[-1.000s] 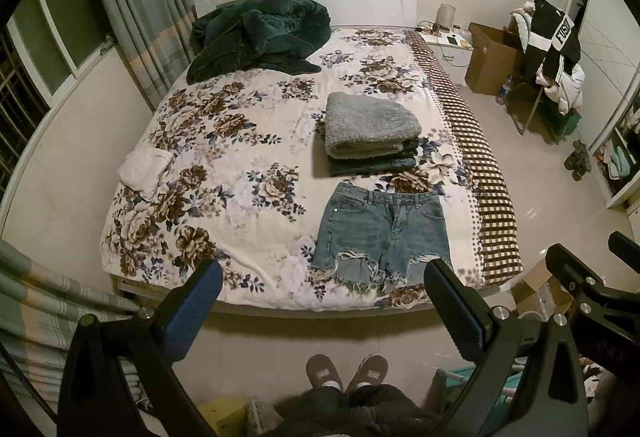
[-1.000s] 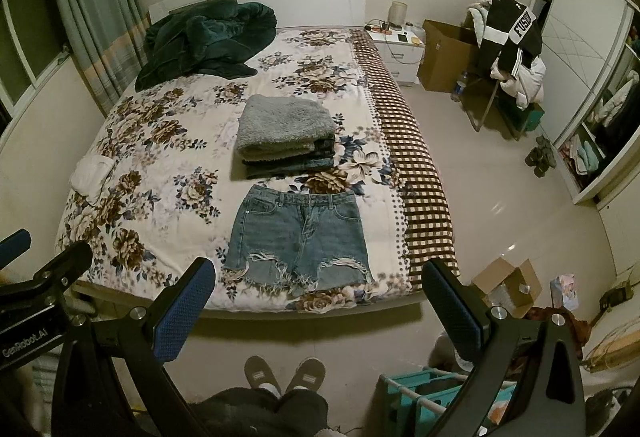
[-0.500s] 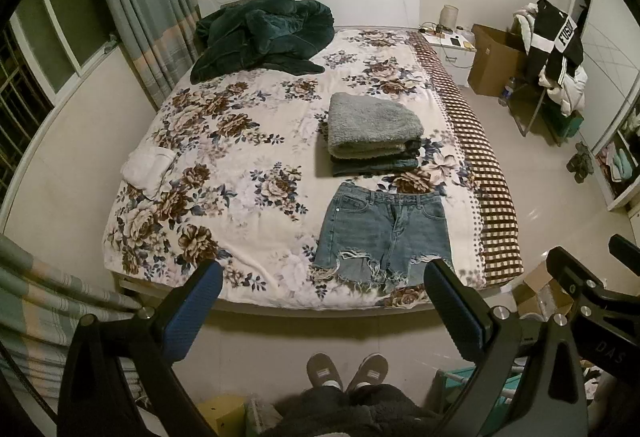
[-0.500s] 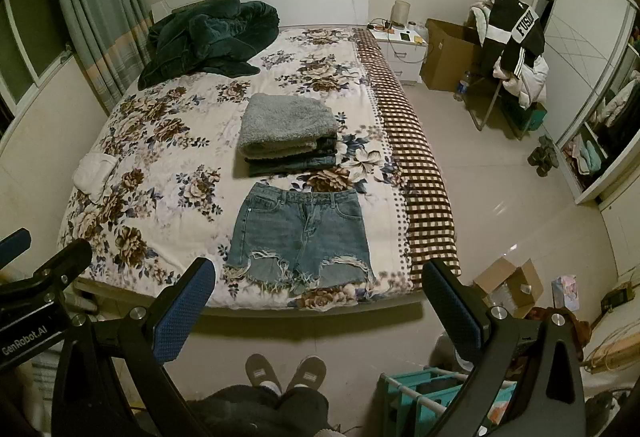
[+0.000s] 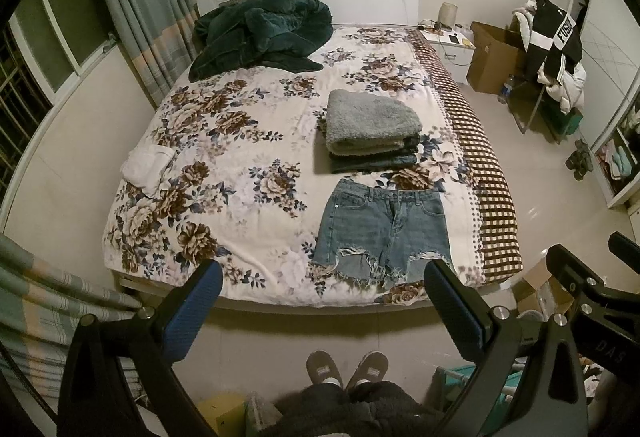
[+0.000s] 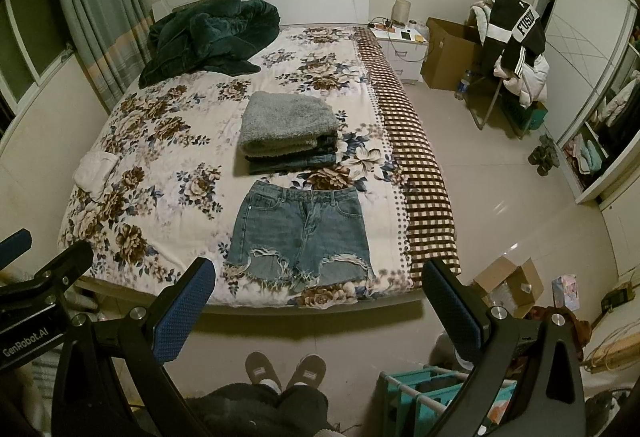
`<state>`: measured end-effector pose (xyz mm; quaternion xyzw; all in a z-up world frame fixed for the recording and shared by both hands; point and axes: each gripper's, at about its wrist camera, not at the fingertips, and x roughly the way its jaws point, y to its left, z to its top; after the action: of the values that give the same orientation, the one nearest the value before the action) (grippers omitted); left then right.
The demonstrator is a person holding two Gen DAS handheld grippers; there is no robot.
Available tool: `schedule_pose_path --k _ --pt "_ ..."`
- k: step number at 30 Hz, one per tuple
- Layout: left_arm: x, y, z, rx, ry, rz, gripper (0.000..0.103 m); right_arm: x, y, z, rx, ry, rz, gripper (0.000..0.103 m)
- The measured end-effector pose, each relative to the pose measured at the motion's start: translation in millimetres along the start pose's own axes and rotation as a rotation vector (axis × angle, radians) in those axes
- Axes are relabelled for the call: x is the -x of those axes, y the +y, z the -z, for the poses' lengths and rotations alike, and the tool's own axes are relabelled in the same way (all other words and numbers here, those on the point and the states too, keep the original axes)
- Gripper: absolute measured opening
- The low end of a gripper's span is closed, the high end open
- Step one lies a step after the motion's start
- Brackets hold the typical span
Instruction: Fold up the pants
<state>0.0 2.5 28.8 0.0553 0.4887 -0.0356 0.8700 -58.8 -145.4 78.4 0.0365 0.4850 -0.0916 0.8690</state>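
Observation:
Blue denim shorts with frayed hems (image 5: 383, 233) lie flat and unfolded near the foot of a bed with a floral cover (image 5: 224, 165); they also show in the right wrist view (image 6: 299, 233). Behind them sits a stack of folded clothes topped by a grey fleece (image 5: 370, 125) (image 6: 286, 125). My left gripper (image 5: 320, 301) is open and empty, held back from the bed's foot edge. My right gripper (image 6: 316, 297) is open and empty, also short of the bed.
A dark green blanket (image 5: 260, 33) lies heaped by the headboard. A white cloth (image 5: 146, 167) lies at the bed's left edge. The person's slippered feet (image 5: 346, 371) stand at the foot. Cardboard boxes (image 6: 508, 285), a teal rack (image 6: 424, 393) and a chair with clothes (image 6: 512, 49) stand to the right.
Both cameras have shifted slightly; the bed sits a little further right in view. Nothing on the bed has moved and both grippers stay open.

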Motion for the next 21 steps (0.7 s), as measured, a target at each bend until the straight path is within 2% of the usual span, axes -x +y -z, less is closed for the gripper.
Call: schedule_pose_path --k 14,21 --pt "0 -1 0 0.0 0.003 0.001 0.103 0 0 0 -0.002 0.004 -0.002 0.103" --pt "5 -2 5 0.005 0.001 -0.001 0.103 -8 -1 11 -0.024 0.026 -0.006 0.103"
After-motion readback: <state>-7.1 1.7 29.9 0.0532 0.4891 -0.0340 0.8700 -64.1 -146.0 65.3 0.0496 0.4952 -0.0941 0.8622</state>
